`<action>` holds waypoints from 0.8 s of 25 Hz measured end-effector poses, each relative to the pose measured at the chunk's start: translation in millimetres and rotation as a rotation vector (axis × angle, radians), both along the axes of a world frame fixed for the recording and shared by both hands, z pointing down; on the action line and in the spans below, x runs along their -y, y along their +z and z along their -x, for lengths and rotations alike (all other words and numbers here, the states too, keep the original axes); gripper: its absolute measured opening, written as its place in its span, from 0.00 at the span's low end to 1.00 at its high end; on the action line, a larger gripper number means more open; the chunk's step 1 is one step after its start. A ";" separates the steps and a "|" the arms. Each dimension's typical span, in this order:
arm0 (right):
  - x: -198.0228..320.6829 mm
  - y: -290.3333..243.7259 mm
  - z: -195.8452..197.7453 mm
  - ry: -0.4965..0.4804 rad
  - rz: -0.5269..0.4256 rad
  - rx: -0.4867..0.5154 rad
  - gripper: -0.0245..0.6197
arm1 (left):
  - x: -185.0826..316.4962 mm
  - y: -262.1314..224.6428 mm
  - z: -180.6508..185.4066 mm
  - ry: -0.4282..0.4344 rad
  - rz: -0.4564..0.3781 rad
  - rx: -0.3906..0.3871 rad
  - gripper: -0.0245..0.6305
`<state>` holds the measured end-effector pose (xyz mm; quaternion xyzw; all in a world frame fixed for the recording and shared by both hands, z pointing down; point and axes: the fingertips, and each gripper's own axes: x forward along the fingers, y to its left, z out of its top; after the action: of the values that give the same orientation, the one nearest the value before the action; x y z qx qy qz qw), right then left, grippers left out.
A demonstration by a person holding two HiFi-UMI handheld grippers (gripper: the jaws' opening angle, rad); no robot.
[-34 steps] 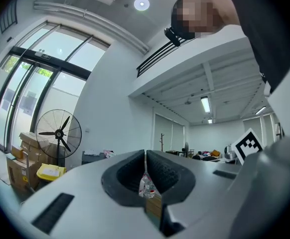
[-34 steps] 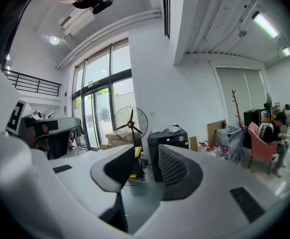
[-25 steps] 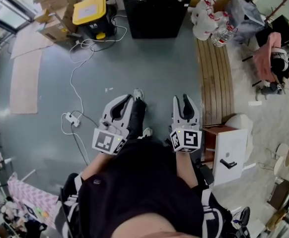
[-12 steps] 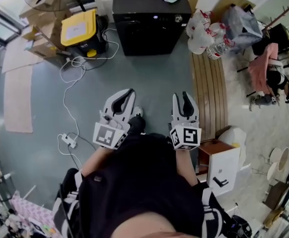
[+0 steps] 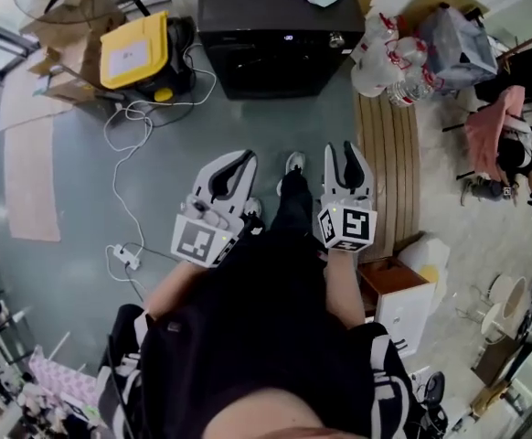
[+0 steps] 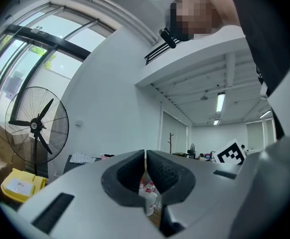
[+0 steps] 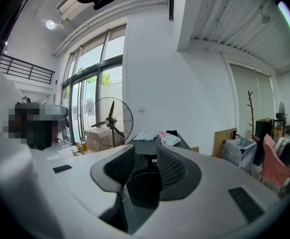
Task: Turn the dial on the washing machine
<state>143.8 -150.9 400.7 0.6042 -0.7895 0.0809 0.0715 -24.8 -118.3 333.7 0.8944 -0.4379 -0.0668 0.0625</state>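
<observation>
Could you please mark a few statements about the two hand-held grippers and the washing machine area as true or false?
1. The left hand-held gripper is shut and empty. True.
2. The right hand-held gripper is clamped onto something. False: its jaws stand apart and empty, far from the small silver dial on the black washing machine.
3. A yellow-lidded black box stands beside that machine. True.
4. The white power strip lies on the slatted wooden bench. False: it lies on the grey floor.
</observation>
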 end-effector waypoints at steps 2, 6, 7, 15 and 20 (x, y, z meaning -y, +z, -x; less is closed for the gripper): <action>42.1 16.9 -11.6 -0.010 0.010 -0.002 0.28 | 33.5 8.8 -10.3 -0.015 0.004 0.004 0.09; 134.5 50.6 -36.4 -0.047 0.045 -0.016 0.28 | 112.7 23.2 -38.9 -0.037 0.012 0.024 0.09; 158.1 58.6 -43.7 -0.055 0.056 -0.016 0.28 | 134.0 24.8 -48.4 -0.042 0.015 0.024 0.09; 342.7 170.7 -96.0 -0.066 0.161 -0.071 0.32 | 278.8 73.7 -101.5 -0.091 0.072 0.020 0.09; 434.0 270.3 -115.3 -0.055 0.247 -0.103 0.41 | 337.1 123.0 -119.3 -0.106 0.097 0.030 0.09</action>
<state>259.1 -584.9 671.0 0.5721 -0.7852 0.1440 0.1880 94.5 -455.4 456.7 0.8668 -0.4881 -0.0351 0.0957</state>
